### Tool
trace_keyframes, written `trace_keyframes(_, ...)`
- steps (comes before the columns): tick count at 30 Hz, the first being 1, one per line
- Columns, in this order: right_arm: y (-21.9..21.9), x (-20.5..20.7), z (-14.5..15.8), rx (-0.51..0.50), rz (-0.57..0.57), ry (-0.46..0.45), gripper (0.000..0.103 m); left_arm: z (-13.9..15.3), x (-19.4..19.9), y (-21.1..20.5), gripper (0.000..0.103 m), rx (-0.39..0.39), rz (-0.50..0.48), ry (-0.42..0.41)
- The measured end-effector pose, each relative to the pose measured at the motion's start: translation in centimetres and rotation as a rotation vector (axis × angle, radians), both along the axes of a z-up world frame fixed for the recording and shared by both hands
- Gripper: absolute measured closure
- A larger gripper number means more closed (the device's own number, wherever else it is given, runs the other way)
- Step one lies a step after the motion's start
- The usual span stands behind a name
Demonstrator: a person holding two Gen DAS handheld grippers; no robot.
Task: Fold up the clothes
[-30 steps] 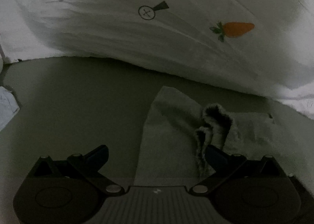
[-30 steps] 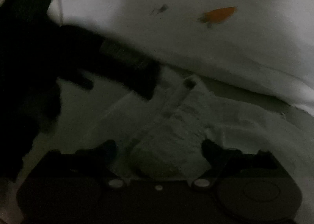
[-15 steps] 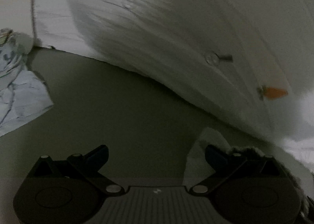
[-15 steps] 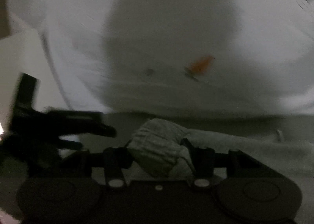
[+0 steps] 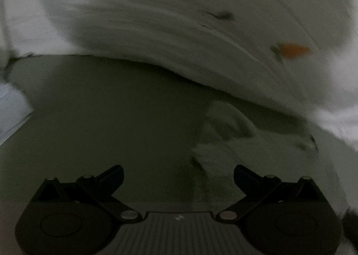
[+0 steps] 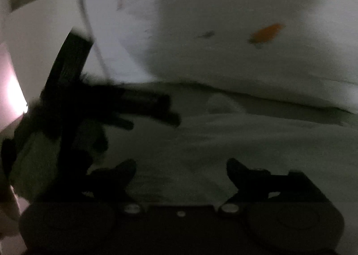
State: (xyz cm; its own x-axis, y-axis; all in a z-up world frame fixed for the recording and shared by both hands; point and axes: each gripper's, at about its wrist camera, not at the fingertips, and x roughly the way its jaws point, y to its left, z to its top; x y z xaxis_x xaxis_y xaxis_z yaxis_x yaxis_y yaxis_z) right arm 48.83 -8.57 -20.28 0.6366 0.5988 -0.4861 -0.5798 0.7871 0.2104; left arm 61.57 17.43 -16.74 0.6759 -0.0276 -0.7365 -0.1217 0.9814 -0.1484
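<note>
Dim grey-green bed surface (image 5: 107, 121) under a white carrot-print pillow (image 5: 201, 42), both grippers (image 5: 177, 174) (image 6: 181, 171) spread apart, empty.

We see a dull green surface (image 5: 107, 107) carrying a pale crumpled cloth (image 5: 226, 134), a white carrot-print pillow (image 5: 201, 38), and, seemingly, a light printed fabric (image 5: 11, 112) at left.

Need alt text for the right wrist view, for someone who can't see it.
The right hand-held gripper is open over a pale green cloth; its jaws have just been opening, nothing between them. Behind lies a white pillow with a carrot print; the left hand-held gripper reaches in, blurred.
</note>
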Motion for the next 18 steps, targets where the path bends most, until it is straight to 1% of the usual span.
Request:
trace_keyframes(2,-2.6,0.5,0.3,-0.010,-0.060,0.033,0.003,-0.5,0.3,-1.2,0.000,0.026,-0.068,0.014)
trace_keyframes(4,-6.2,0.0,0.1,-0.004,-0.167,0.061,0.000,-1.0,0.3,-2.2,0.000,0.048,-0.109,0.028)
trace_keyframes(6,-9.3,-0.5,0.0,0.019,-0.246,0.107,0.000,-1.5,0.4,-3.2,0.000,0.069,-0.142,0.041)
trace_keyframes(8,-12.2,-1.0,-0.2,0.020,-0.310,0.157,0.000,-2.2,0.5,-3.9,0.000,0.087,-0.178,0.050)
trace_keyframes(10,-14.6,-1.4,-0.5,0.009,-0.344,0.169,0.000,-3.0,0.3,-4.3,0.000,0.094,-0.204,0.062)
trace_keyframes(11,-15.5,-1.7,-0.8,-0.003,-0.359,0.178,0.000,-3.3,0.1,-4.3,0.000,0.083,-0.196,0.060)
trace_keyframes(13,-17.1,-1.6,-1.3,-0.006,-0.394,0.198,0.000,-3.6,-0.4,-4.2,0.000,0.071,-0.173,0.026)
trace_keyframes(16,-18.3,-2.2,-1.9,0.049,-0.442,0.197,0.000,-3.9,-0.8,-4.9,0.000,0.098,-0.144,0.001)
trace_keyframes(18,-17.9,-1.7,-2.2,0.067,-0.446,0.204,0.000,-3.9,-1.0,-5.3,0.000,0.105,-0.113,0.000)
